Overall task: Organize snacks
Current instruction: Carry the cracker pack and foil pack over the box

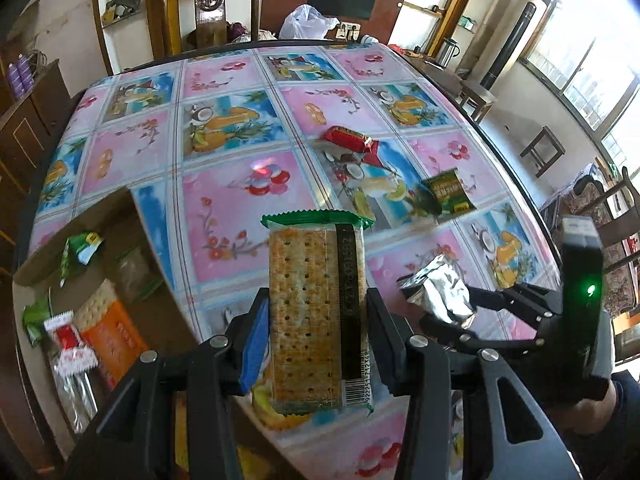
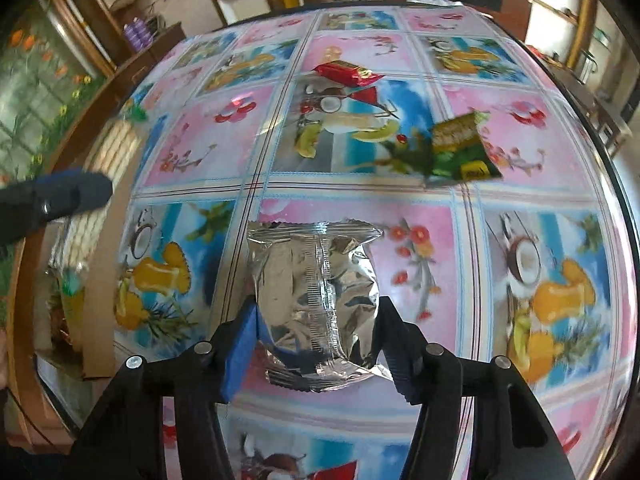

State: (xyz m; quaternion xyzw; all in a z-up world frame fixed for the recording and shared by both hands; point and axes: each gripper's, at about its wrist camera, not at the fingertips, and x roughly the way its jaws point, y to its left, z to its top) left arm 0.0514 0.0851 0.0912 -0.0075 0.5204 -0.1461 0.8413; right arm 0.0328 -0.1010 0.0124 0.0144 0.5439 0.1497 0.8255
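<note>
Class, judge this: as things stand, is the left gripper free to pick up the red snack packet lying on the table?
Probably not yet. The left gripper is already shut on a cracker pack. The red packet itself lies uncovered on the table, but the jaws must be emptied first.

Table (image 1: 224,208), fruit-print cloth: red packet (image 1: 351,141), green packet (image 1: 450,191), cardboard box (image 1: 132,216).

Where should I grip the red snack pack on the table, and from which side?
Take the red pack across its plump middle, coming down from above. It lies flat with its long axis running left-right in the right wrist view, so put one finger on its far long edge and one on its near one. Avoid the thin crimped ends; they would probably slip. Nothing crowds it; the green pack lies apart.
</note>
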